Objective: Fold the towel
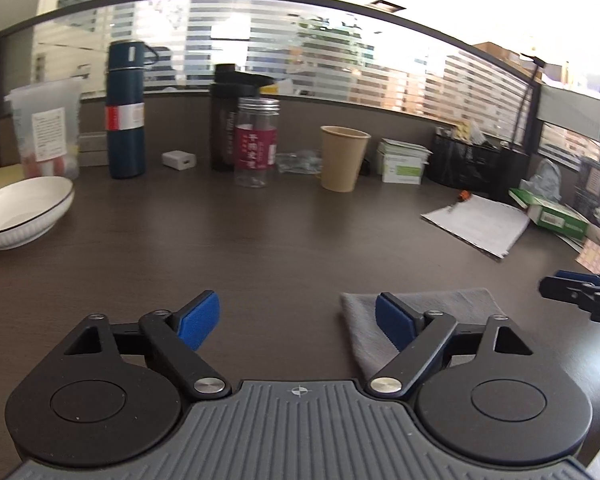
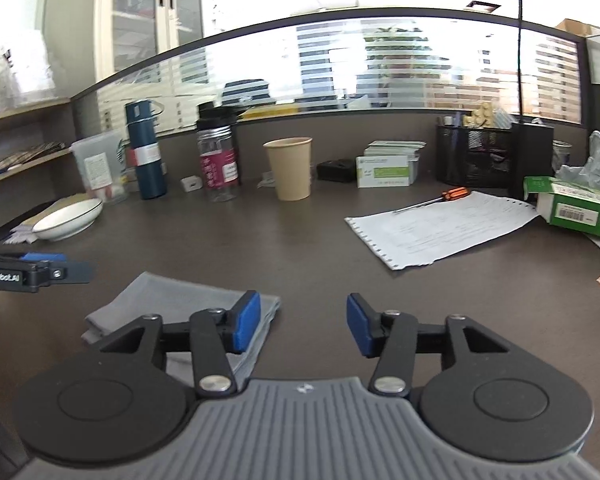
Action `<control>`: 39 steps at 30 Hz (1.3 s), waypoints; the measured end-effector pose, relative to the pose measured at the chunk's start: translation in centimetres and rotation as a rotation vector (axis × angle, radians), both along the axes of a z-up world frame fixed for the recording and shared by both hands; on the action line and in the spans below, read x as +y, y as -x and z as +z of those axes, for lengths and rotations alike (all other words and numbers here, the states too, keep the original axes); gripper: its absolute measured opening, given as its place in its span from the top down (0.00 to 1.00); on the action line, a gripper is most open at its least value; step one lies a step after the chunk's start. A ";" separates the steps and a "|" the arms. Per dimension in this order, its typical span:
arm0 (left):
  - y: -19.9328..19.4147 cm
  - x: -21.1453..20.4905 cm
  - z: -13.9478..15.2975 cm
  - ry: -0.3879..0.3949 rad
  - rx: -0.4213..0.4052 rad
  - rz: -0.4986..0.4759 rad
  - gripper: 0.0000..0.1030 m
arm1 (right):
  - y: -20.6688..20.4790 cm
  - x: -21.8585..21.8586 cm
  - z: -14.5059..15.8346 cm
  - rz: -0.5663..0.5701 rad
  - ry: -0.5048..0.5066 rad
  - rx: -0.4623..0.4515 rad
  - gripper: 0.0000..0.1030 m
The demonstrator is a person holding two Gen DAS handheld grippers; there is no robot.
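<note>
- Towel folded, grey, lying flat on dark table, between both claws.
- Left claw spread wide, empty.
- Right claw apart, gripping nothing.

Towel lies on desk, cup behind it.

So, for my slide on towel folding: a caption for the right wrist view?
Right gripper open above the desk, beside the folded grey towel.
</note>
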State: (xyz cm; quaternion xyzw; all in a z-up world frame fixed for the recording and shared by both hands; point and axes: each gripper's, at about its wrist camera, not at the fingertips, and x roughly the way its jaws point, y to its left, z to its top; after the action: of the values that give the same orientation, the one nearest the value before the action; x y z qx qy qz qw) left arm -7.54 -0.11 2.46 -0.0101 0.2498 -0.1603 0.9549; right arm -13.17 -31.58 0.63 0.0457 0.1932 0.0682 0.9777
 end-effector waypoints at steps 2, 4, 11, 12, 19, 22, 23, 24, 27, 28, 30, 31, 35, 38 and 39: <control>-0.5 0.6 0.1 0.016 0.005 0.030 0.09 | -0.3 -0.4 0.2 -0.019 -0.002 -0.002 0.44; -1.0 1.1 0.1 0.025 0.010 0.057 0.00 | -0.7 -0.7 0.3 -0.037 0.002 -0.001 0.40; -2.3 1.1 0.2 -0.009 0.005 0.101 0.00 | -2.2 -1.7 0.7 -0.120 0.029 0.006 0.24; -2.6 1.0 0.2 -0.019 0.010 0.109 0.00 | -2.4 -1.8 0.7 -0.130 0.035 0.008 0.22; -4.6 0.9 -0.8 -0.063 0.054 0.150 0.00 | -4.4 -2.9 0.0 -0.185 0.058 0.069 0.15; -5.2 0.8 -1.3 -0.074 0.073 0.153 0.00 | -5.2 -3.4 -0.5 -0.204 0.059 0.104 0.13; -5.4 0.7 -1.4 -0.081 0.076 0.154 0.00 | -5.3 -3.4 -0.6 -0.206 0.060 0.109 0.13; -5.6 0.6 -1.6 -0.088 0.079 0.156 0.00 | -5.5 -3.5 -0.6 -0.209 0.060 0.115 0.12; -6.2 0.6 -2.0 -0.092 0.093 0.168 0.00 | -6.1 -3.7 -0.8 -0.218 0.055 0.137 0.11; -6.4 0.6 -2.1 -0.090 0.100 0.171 0.00 | -6.3 -3.8 -0.8 -0.221 0.053 0.142 0.11; -6.7 0.7 -2.1 -0.082 0.109 0.172 0.00 | -6.8 -3.9 -0.9 -0.232 0.060 0.164 0.10; -6.8 0.7 -2.2 -0.078 0.113 0.171 0.00 | -7.1 -3.9 -1.0 -0.238 0.065 0.177 0.09; -7.3 0.5 -2.4 -0.088 0.139 0.160 0.00 | -7.9 -4.0 -1.2 -0.240 0.062 0.211 0.07; -7.8 0.5 -2.6 -0.087 0.162 0.157 0.00 | -8.6 -4.1 -1.5 -0.250 0.061 0.244 0.04; -7.8 0.5 -2.6 -0.085 0.162 0.160 0.00 | -8.8 -4.1 -1.6 -0.254 0.064 0.252 0.03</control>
State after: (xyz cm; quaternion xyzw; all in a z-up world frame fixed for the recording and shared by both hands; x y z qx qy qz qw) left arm 0.26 0.41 -0.17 -0.0023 0.3310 -0.0715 0.9409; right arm -4.38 -35.69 -0.92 0.0467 0.3089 -0.0685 0.9475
